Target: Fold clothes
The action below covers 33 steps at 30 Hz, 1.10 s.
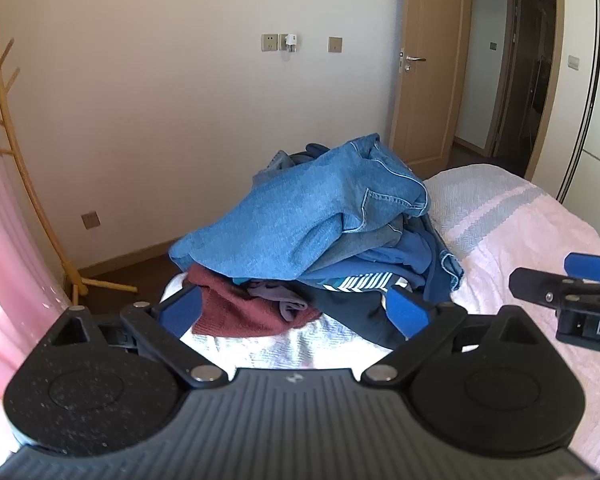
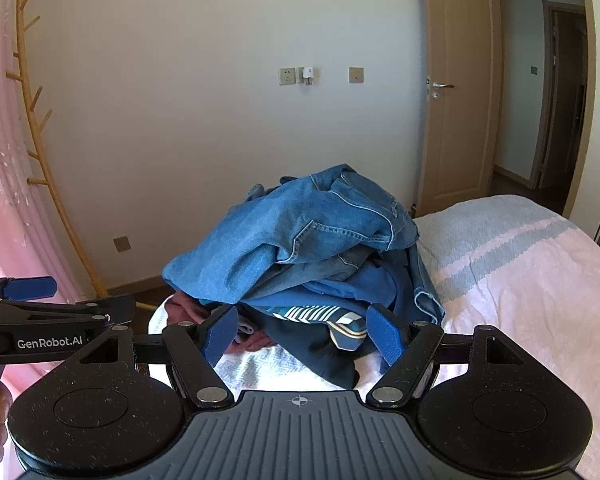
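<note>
the pile of clothes (image 1: 320, 236) is sitting at the far corner of the bed (image 1: 520, 240), filling the middle of both wrist views, with nothing laid out flat or folded yet, so the task appears to be only starting. a pair of blue jeans (image 1: 300, 216) is lying on top, draped with its long axis running from the lower left up toward the upper right of the frame, and under it a maroon garment (image 1: 236, 304) is spilling out at the lower left of the heap and a dark garment (image 1: 356, 312) at the lower right. the pile is lying straight ahead of and slightly below both tools. the left tool (image 1: 296, 308) is standing with its jaws spread wide, its blue fingers (image 1: 184, 308) framing the near edge of the pile; nothing is sitting between the pads and nothing is being gripped, though the fingers seem close to the maroon cloth. the right tool (image 2: 300, 336) is likewise wide open and empty, its fingers (image 2: 384, 332) bracketing the dark garment's near edge without pinching it. each tool is showing at the side of the other's view, so they are hanging side by side, about equally near. the coming move probably calls for reaching forward and up to take the jeans off the top, since they are covering everything else.
</note>
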### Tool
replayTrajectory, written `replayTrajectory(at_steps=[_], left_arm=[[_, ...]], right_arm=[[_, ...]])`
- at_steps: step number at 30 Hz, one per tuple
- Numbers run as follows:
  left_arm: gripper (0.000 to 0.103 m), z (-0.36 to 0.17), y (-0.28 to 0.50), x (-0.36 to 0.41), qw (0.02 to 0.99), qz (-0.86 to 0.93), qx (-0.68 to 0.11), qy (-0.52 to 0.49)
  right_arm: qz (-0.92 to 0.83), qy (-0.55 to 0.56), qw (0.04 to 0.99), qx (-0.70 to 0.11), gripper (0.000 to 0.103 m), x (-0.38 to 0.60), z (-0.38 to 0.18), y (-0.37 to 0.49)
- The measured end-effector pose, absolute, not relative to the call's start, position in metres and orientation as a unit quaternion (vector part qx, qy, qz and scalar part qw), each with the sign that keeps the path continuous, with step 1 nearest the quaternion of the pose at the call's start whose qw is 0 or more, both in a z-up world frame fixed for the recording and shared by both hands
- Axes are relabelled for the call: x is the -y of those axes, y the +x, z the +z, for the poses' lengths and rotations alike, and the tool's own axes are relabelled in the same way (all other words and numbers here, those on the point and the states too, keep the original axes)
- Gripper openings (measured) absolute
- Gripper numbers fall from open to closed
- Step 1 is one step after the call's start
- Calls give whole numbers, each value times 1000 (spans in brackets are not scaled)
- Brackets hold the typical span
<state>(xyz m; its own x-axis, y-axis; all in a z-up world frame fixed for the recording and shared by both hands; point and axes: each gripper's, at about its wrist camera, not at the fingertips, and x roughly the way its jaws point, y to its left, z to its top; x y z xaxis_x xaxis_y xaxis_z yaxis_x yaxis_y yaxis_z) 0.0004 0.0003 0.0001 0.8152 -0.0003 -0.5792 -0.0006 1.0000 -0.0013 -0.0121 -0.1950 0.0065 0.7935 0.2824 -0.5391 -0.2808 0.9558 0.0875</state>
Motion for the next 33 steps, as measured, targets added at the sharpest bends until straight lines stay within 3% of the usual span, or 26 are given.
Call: replayTrajectory(at_steps=[33], left_arm=[[96, -6, 0, -4, 947, -8, -319, -28]], right_arm=[[158, 9, 945, -288, 74, 202, -3, -9]])
